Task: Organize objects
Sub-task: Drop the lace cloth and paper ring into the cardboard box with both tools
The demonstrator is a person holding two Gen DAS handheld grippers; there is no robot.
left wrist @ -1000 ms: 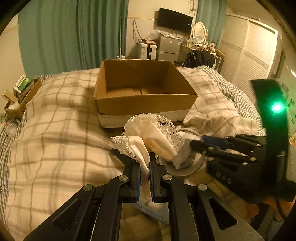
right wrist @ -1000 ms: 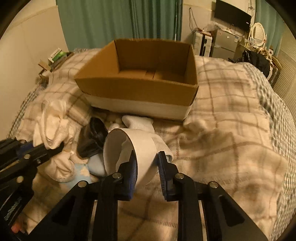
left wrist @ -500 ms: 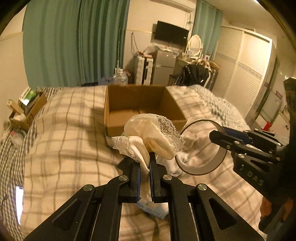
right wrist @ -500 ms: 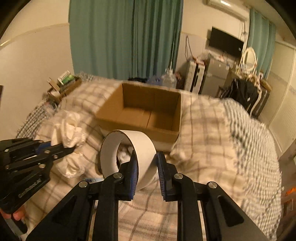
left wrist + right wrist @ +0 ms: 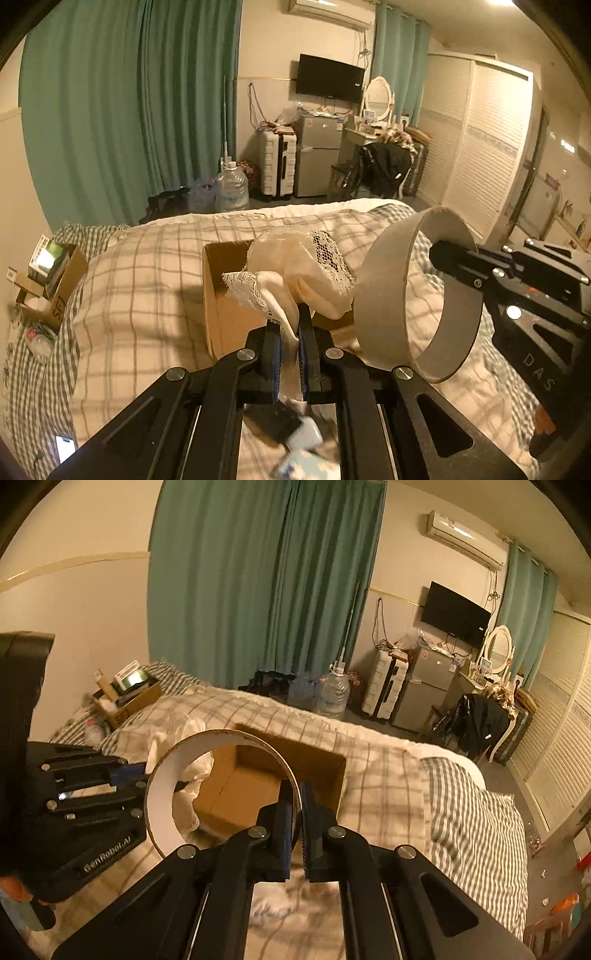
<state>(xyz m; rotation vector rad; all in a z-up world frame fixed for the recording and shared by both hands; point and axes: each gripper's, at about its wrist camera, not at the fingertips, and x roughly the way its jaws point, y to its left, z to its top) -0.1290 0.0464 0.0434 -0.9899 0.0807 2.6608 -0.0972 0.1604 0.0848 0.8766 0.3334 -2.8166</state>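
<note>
My left gripper (image 5: pixel 290 325) is shut on a cream lace-trimmed cloth (image 5: pixel 299 266) and holds it in the air in front of the open cardboard box (image 5: pixel 218 295). My right gripper (image 5: pixel 297 794) is shut on the wall of a wide white tape ring (image 5: pixel 162 786), held up over the near side of the box (image 5: pixel 255 786). The ring (image 5: pixel 384 280) and the right gripper (image 5: pixel 443 254) also show at the right of the left wrist view. The left gripper (image 5: pixel 144 775) with the cloth (image 5: pixel 188 771) shows at the left of the right wrist view.
The box sits on a bed with a plaid duvet (image 5: pixel 140 280). Small dark and pale blue items (image 5: pixel 295 435) lie on the bed under the left gripper. A small carton of clutter (image 5: pixel 51 273) stands at the bed's left edge. A wardrobe (image 5: pixel 480 147) stands far right.
Both grippers have risen well above the bed, carrying the cloth and the tape ring up and toward the box. The box now appears lower and smaller in both views.
</note>
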